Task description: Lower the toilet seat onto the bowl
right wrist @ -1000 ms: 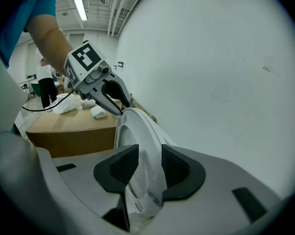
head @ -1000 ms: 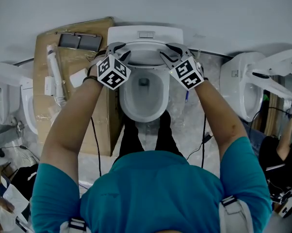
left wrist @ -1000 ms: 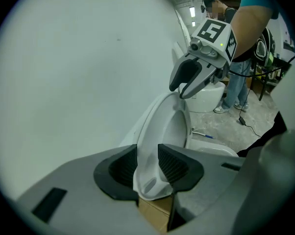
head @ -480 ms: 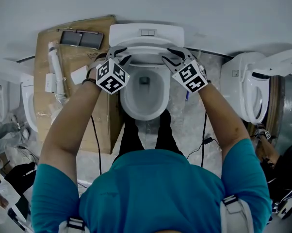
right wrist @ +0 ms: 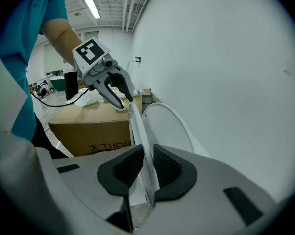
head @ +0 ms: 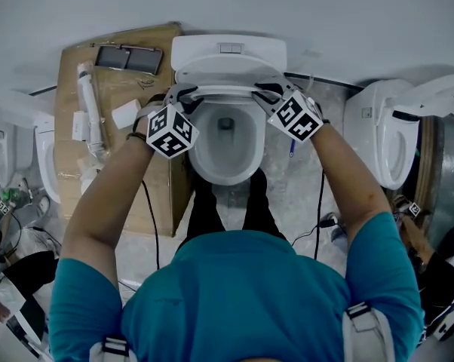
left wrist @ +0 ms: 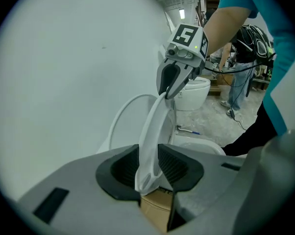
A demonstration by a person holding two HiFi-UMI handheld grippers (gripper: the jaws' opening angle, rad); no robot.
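Far left: cardboard box (head: 114, 138) just beside the toilet, with a long white part (head: 87, 115) and two dark flat panels (head: 125, 59) lying on top.

Left gripper (head: 183, 93) is at the left side of the toilet seat (head: 225, 90). In the left gripper view its jaws are clamped on the seat rim (left wrist: 155, 126), with a ribbed pad (left wrist: 176, 164) on each face.

The seat is up and near vertical, well clear of the bowl (head: 225, 173). It has tipped slightly forward, so a gap shows between it and the lid (left wrist: 120, 119). The lid stands upright behind the seat, against the tank (head: 228, 53) at the far wall.

Right gripper (head: 266, 92) is at the right side of the same seat. In the right gripper view its jaws are closing, with the seat edge (right wrist: 136, 126) between them and a pad (right wrist: 168, 169) against each face. The left gripper (right wrist: 120, 102) shows at the opposite end of the rim, and the right gripper (left wrist: 168, 89) shows likewise in the left gripper view.

On the floor right of the bowl lies a thin blue item (head: 290, 150). Further right stands a second toilet (head: 389, 149).
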